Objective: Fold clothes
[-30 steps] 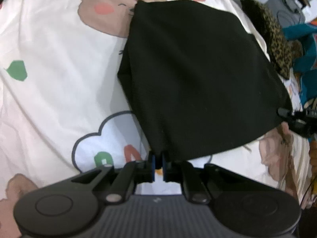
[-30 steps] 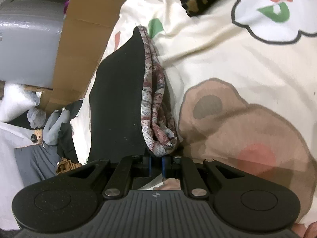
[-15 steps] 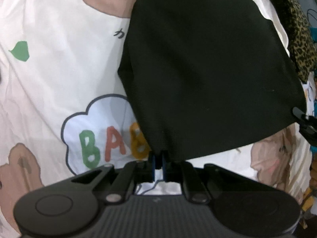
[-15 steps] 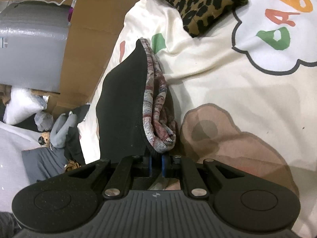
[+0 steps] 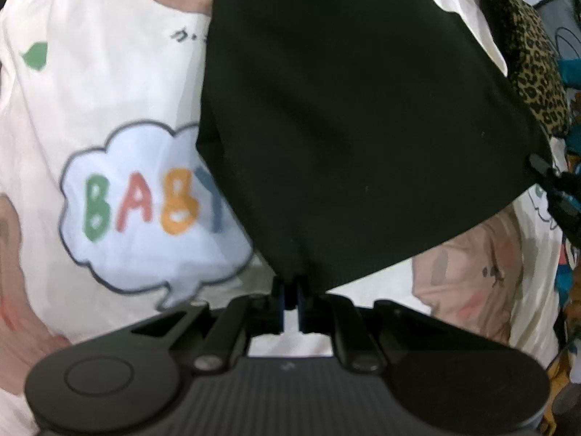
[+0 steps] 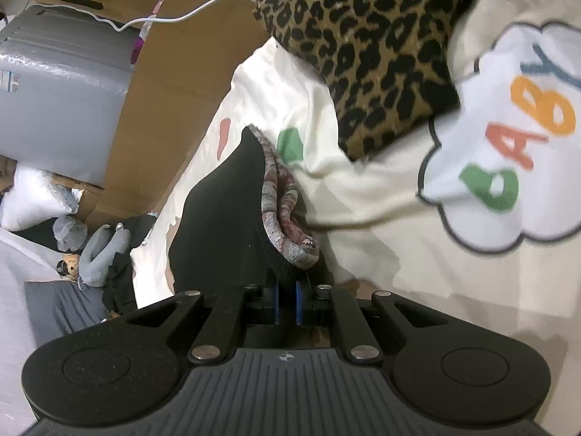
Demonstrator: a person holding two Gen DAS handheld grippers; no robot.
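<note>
Pinched at a corner by the left gripper [image 5: 289,289], low in the frame's centre: a black garment [image 5: 363,127], held above a cartoon-print bedsheet [image 5: 109,83]. Clamped on its opposite corner, the right gripper [image 6: 287,290], with a patterned lining [image 6: 281,203] showing along the edge. Upper right: a leopard-print cushion [image 6: 374,43]; upper left: cardboard [image 6: 178,54].

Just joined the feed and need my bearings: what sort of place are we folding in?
Probably a bedroom at home: the black garment hangs over a cream bedsheet with cartoon bears and a BABY cloud, with a leopard-print pillow and brown cardboard boxes beside it.
</note>
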